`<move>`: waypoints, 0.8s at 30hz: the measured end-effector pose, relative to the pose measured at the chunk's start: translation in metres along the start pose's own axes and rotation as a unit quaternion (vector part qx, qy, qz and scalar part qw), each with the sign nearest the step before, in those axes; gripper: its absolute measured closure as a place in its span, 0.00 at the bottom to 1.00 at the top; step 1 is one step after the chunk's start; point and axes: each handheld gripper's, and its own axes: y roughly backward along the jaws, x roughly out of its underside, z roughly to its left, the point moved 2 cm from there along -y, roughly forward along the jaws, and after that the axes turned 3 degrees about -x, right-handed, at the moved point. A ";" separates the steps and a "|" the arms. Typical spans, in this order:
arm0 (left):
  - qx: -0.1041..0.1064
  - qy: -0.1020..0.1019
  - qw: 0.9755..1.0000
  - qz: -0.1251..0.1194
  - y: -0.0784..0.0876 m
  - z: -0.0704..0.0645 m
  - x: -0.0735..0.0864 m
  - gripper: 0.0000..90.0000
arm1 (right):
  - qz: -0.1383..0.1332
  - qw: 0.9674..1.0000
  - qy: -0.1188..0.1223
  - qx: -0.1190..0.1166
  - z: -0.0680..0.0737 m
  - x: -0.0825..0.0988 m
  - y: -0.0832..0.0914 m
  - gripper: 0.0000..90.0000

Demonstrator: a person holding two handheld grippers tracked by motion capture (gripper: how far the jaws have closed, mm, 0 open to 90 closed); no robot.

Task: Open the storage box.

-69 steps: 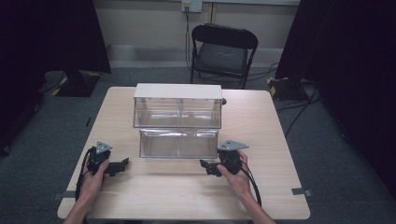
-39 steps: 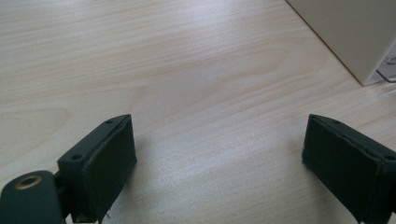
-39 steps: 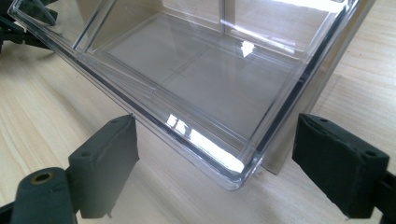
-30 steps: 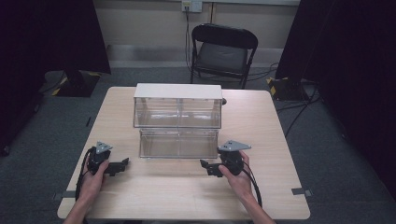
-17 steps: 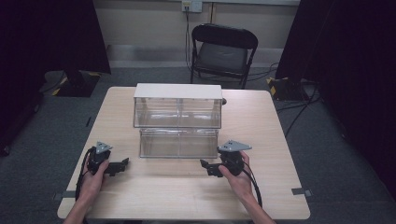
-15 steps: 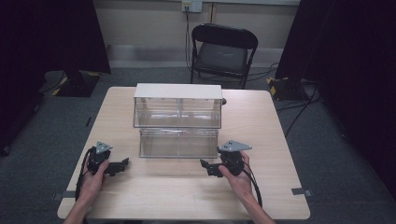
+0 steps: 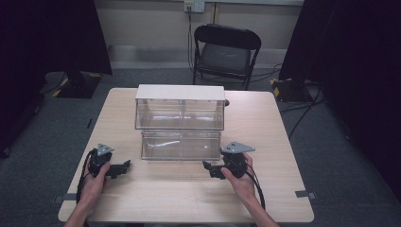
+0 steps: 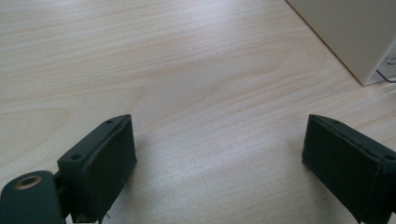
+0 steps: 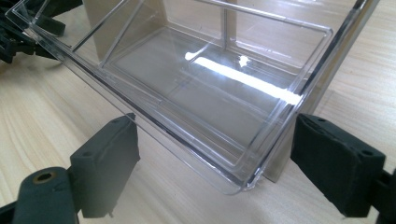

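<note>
1. The two-tier cabinet stands mid-table. Its lower clear drawer is pulled out toward the person and appears empty, though glare on the plastic hides part of its floor.
2. The right gripper rests on the table just beside the drawer's front right corner. In the right gripper view its jaws stand spread wide and grasp nothing, and the drawer's corner lies between them without contact.
3. The left gripper lies on the table to the left of the drawer, apart from it. Its jaws are likewise spread and grip nothing, with bare wood between them.
4. Judgement: the step in hand looks to be shutting the drawer.
5. Recommended: set both grippers against the front wall, one near each end. Push level and straight back, so that the drawer does not skew in its slot or shove the cabinet rearward.
</note>
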 end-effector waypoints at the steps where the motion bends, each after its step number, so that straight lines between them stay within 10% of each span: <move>1: 0.000 0.000 1.000 0.000 0.000 0.000 0.000 0.10 | -0.001 1.000 0.000 -0.001 0.000 -0.001 0.001 0.16; 24: 0.000 0.000 1.000 0.000 0.000 0.000 0.000 0.10 | -0.011 1.000 -0.008 -0.005 0.000 -0.005 0.004 0.16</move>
